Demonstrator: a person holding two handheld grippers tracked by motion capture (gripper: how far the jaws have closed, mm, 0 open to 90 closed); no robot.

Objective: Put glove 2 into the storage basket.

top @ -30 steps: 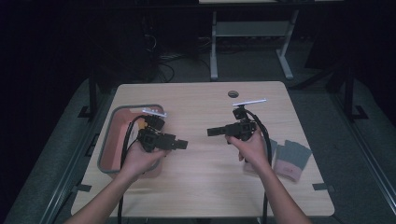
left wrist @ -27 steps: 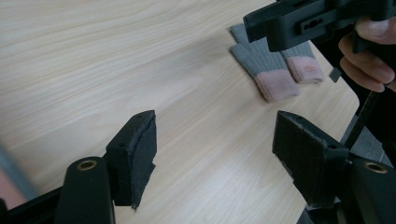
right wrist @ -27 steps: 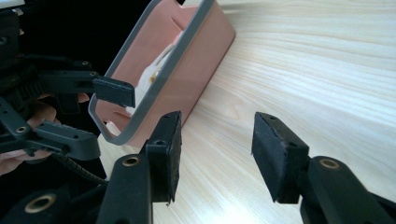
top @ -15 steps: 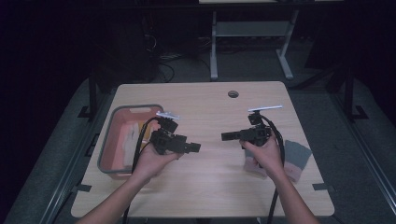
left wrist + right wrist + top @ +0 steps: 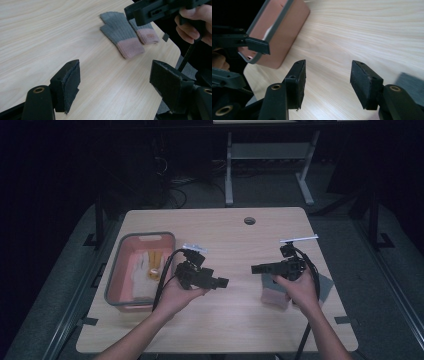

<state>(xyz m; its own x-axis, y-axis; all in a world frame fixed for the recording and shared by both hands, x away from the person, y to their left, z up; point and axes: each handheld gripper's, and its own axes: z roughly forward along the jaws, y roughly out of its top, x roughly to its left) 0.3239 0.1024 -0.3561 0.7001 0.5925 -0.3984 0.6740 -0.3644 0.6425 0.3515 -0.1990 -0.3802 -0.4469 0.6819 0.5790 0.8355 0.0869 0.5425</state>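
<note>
My left gripper (image 5: 223, 282) hovers over the table just right of a pink bin (image 5: 145, 236) with a grey rim, pointing right. Its jaws (image 5: 115, 77) stand open over bare wood and have just been opening. My right gripper (image 5: 255, 268) points left toward it from the table's right side. Its jaws (image 5: 327, 80) are open too, still widening, with nothing between them. A pair of grey gloves with pink cuffs (image 5: 122, 35) lies flat near the right edge, under the right hand (image 5: 297, 290). The gloves (image 5: 275, 292) are partly hidden there.
The bin holds a white glove (image 5: 141, 272) and a yellow item (image 5: 155, 265). A cable hole (image 5: 249, 220) sits near the table's far edge. The bin's wall (image 5: 284, 32) shows ahead of the right gripper. A desk frame stands beyond the table.
Both hands have moved to the right: the left gripper from over the bin's edge out above the table, the right one to above the gloves. Both pairs of jaws stand wider.
</note>
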